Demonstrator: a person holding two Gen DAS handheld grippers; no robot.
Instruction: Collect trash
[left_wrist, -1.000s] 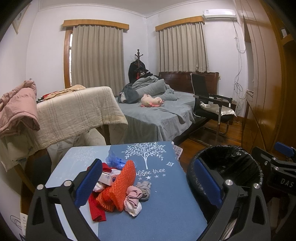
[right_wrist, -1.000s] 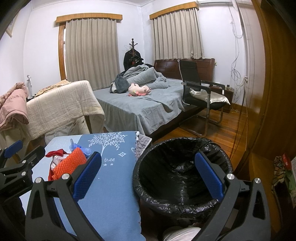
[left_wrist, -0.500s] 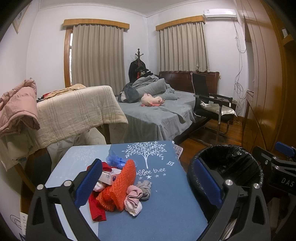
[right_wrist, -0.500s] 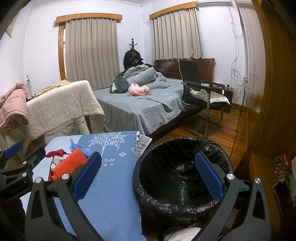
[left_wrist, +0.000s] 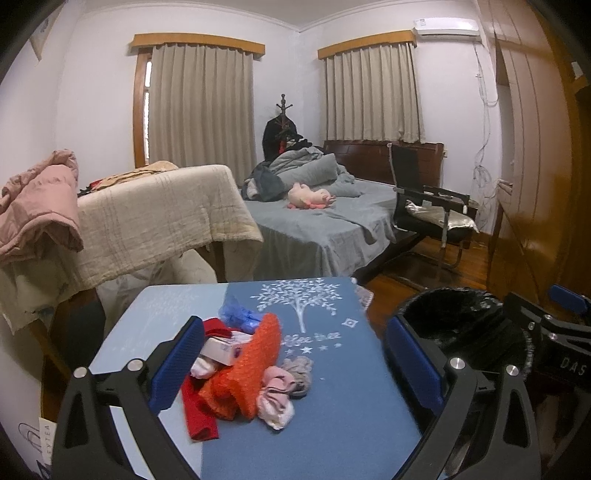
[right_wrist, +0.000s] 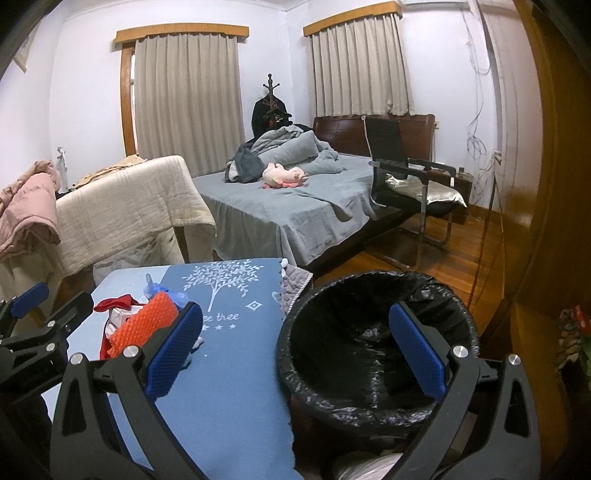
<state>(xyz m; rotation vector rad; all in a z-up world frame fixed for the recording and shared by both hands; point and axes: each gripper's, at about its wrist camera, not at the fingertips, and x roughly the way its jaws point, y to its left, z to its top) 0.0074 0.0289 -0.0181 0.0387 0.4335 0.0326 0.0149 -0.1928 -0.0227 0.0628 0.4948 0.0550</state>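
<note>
A pile of trash lies on the left of a blue table (left_wrist: 332, 424): an orange foam net (left_wrist: 243, 369), a red cloth (left_wrist: 197, 417), a small white box (left_wrist: 221, 349), a blue plastic wrapper (left_wrist: 238, 317) and pink and grey crumpled pieces (left_wrist: 279, 398). A bin with a black liner (right_wrist: 373, 343) stands right of the table. My left gripper (left_wrist: 295, 365) is open and empty, above the table, just behind the pile. My right gripper (right_wrist: 295, 350) is open and empty, over the gap between table and bin. The pile also shows in the right wrist view (right_wrist: 138, 321).
A bed with grey covers (left_wrist: 325, 221) and a pink plush toy (left_wrist: 310, 195) lies beyond the table. A beige-draped piece of furniture (left_wrist: 147, 214) stands at left, a black chair (left_wrist: 428, 206) at right. A wooden wardrobe (left_wrist: 532, 184) lines the right wall.
Both grippers have stayed open and almost still; the views shift only very slightly. The pile and bin have not moved.
</note>
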